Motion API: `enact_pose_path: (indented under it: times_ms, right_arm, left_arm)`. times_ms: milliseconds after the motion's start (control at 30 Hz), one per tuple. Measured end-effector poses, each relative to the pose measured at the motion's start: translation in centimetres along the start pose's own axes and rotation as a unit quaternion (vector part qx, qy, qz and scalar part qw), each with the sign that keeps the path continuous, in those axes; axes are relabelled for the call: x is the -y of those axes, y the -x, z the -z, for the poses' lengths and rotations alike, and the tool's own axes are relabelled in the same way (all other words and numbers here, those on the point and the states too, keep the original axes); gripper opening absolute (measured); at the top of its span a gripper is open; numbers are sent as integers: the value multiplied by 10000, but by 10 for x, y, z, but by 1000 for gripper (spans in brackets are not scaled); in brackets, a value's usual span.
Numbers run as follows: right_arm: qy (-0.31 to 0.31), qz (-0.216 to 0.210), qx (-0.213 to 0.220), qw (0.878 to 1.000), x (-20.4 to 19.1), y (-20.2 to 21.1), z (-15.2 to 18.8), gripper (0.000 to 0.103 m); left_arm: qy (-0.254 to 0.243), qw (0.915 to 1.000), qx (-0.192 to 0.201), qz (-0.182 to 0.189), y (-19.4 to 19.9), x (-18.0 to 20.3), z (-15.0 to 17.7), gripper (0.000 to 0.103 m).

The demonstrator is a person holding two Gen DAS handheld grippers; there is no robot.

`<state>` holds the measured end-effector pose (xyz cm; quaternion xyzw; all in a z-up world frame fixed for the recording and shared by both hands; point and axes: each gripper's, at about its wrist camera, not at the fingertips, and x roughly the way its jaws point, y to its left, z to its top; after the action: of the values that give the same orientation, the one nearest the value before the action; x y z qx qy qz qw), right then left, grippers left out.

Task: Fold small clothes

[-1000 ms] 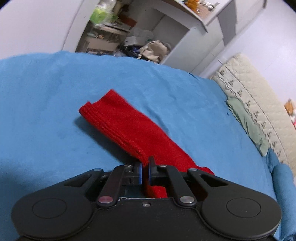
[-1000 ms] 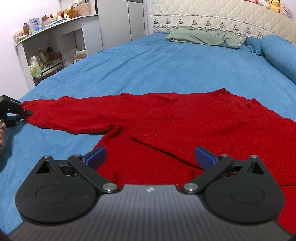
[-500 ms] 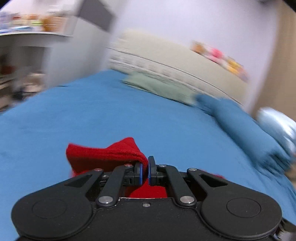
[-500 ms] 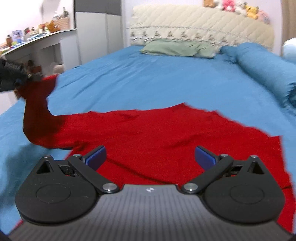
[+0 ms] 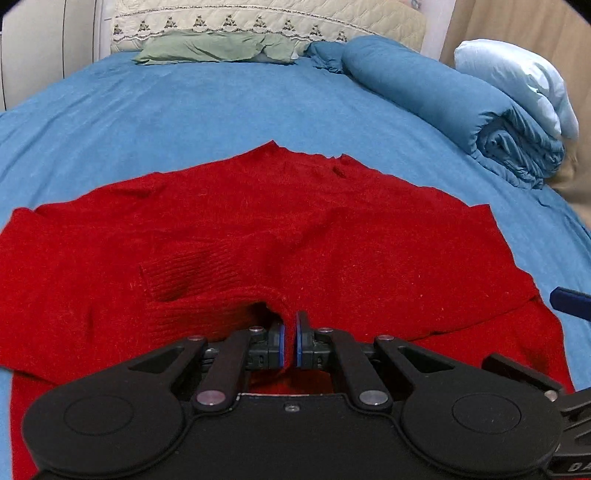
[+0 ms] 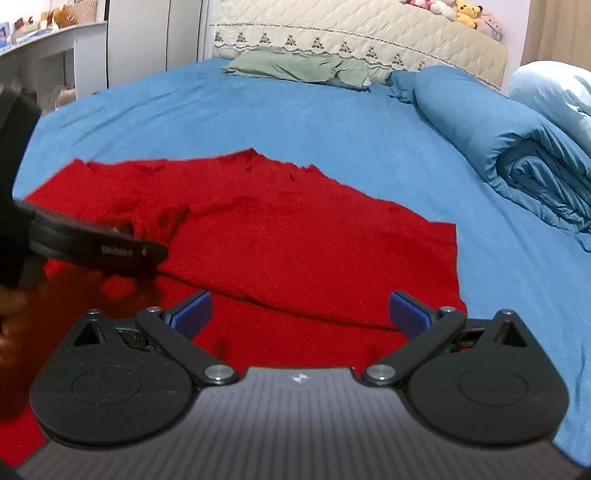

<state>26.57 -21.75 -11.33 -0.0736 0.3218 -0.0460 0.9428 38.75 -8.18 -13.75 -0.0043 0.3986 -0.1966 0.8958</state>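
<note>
A red knit sweater (image 5: 332, 236) lies spread on the blue bed; it also shows in the right wrist view (image 6: 295, 236). My left gripper (image 5: 289, 341) is shut on the ribbed cuff of the sweater's sleeve (image 5: 221, 306) and holds it over the sweater's body, the sleeve folded inward. My right gripper (image 6: 299, 314) is open and empty, low over the sweater's near right part. The left gripper's body (image 6: 96, 247) shows at the left of the right wrist view. One blue pad of the right gripper (image 5: 569, 306) shows at the right edge of the left wrist view.
The blue bedsheet (image 5: 221, 110) surrounds the sweater. A rolled blue duvet (image 5: 461, 107) and a pale blue pillow (image 5: 517, 74) lie at the right. A green cloth (image 5: 214, 48) lies by the quilted headboard (image 6: 351, 33). A white desk (image 6: 48, 40) stands at the left.
My left gripper has swung from the far left over the sweater's body, carrying the sleeve cuff inward. The right gripper has stayed open and shifted slightly.
</note>
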Motion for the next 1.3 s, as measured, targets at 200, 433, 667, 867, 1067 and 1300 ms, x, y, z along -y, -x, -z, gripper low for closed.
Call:
enact_pose_path:
  times_ms: [200,433,667,867,1067,1300]
  right_arm:
    - [25,-157,171,9997,-8,3,-12,103]
    - [1029,-709,403,9913,-59,-6,-40,103]
    - [2509,-1026,449,9615,-144,-35,-40,81]
    - [3152,-1021,287,9431,-180,-61,-36,43]
    - [2841,-1082,407,9518,-174,-61,-53,21]
    - [1220,-521,1076,9853,-89,-35,-128,21]
  left_arm:
    - [654,9978,26,-80,41,-31,3,92]
    - [1163,9885,269,-928,68,-100,-6,93]
    - [1805,9751,384,-1234,78,-151,-3,93]
    - [1966,9704,430,-1332,81,-169,-4,93]
    - [2334,9645,405,-1168,86,-190,1,93]
    - [2470,9625,295,-1081,89,-197,7,93]
